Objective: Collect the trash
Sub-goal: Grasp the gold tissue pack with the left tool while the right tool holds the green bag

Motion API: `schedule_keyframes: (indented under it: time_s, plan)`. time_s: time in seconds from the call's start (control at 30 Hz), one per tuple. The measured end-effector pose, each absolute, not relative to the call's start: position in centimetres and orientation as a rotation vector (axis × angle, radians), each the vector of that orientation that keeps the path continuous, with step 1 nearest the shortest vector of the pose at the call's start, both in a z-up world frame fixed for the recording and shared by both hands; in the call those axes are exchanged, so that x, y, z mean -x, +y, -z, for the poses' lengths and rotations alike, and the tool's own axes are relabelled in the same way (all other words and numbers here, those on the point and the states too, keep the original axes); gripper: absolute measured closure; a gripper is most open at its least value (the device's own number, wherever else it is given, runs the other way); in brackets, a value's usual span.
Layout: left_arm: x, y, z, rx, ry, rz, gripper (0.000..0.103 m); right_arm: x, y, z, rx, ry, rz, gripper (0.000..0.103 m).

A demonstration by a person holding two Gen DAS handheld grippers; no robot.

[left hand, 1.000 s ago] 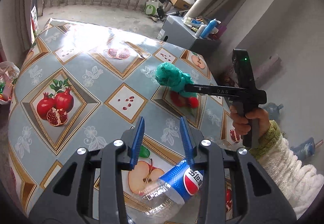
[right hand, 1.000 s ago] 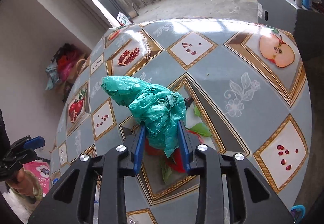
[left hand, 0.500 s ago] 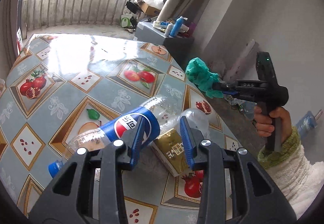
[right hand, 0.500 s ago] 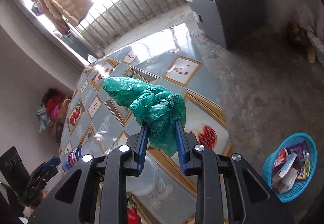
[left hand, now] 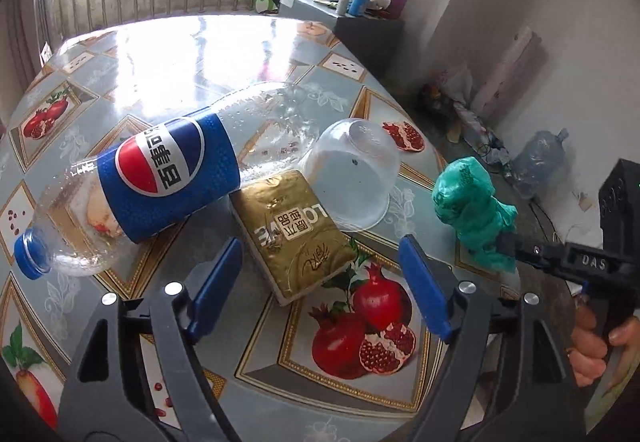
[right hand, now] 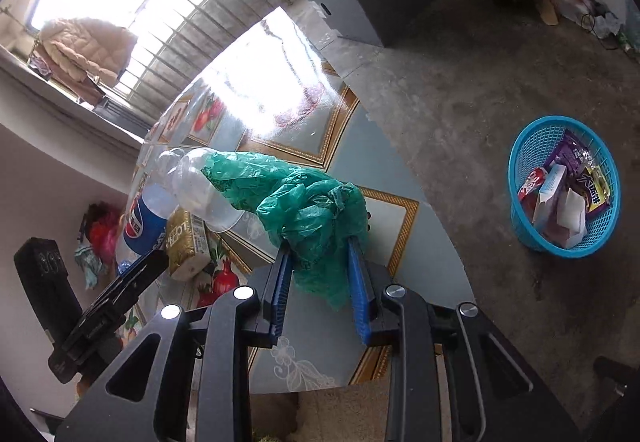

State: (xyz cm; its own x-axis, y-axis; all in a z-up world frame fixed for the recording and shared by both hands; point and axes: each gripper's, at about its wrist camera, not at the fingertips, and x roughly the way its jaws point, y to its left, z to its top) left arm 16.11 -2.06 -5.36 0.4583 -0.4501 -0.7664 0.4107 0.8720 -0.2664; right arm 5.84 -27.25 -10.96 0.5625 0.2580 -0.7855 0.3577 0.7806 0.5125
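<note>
On the fruit-print table (left hand: 160, 54) lie a clear Pepsi bottle (left hand: 168, 178) on its side, a gold tissue pack (left hand: 296, 234) and an upturned clear plastic cup (left hand: 352, 178), all touching. My left gripper (left hand: 320, 278) hovers just before the pack, its jaws opening wide. The pads press on nothing, and the pack's near corner sits between them. My right gripper (right hand: 322, 282) is shut on a crumpled green plastic bag (right hand: 312, 210), held in the air over the table's edge. In the left wrist view that green bag (left hand: 472, 210) hangs to the right of the cup.
A blue mesh basket (right hand: 564, 186) holding several wrappers stands on the concrete floor to the right of the table. A grey cabinet (right hand: 352, 2) with bottles on it stands behind. A large water jug (left hand: 536, 162) and clutter line the far wall.
My left gripper has moved in on the bottle, pack and cup, and its jaws have spread wide. The right gripper has swung the green bag out past the table's edge, bringing the basket closer.
</note>
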Motion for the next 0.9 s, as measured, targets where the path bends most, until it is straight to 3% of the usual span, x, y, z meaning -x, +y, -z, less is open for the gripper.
schedule_keyframes:
  time_s: [0.23,0.3,0.4,0.7,0.73,0.8,0.83,0.9]
  plan:
    - [-17.5,-3.7,7.6,0.035,0.975,0.395,0.027,-6.5,-27.6,10.9,-0.722,0.986,0.063,0.075]
    - [-16.9,-3.2,7.8,0.036,0.976,0.396,0.039,-6.2,-27.7,10.9,-0.733,0.985,0.06,0.075]
    - [-15.8,-2.4,8.1,0.036,0.975,0.434,0.044,-5.9,-27.7,11.0,-0.745,0.986,0.05,0.075]
    - [-11.4,0.7,7.7,-0.021,1.095,0.553,0.044,-5.0,-27.0,10.6,-0.737,1.007,-0.007,0.072]
    - [-11.1,0.9,7.7,-0.027,1.099,0.547,0.043,-4.9,-26.9,10.5,-0.722,1.005,-0.008,0.068]
    - [-11.0,1.2,7.6,-0.017,1.1,0.535,0.032,-4.7,-27.0,10.1,-0.708,0.996,-0.014,0.057]
    - [-11.1,1.3,7.5,-0.006,1.097,0.534,0.032,-4.7,-27.3,9.9,-0.706,0.989,-0.014,0.048]
    - [-11.3,1.3,7.4,0.015,1.089,0.541,0.032,-4.6,-27.5,9.3,-0.687,0.966,-0.008,0.043]
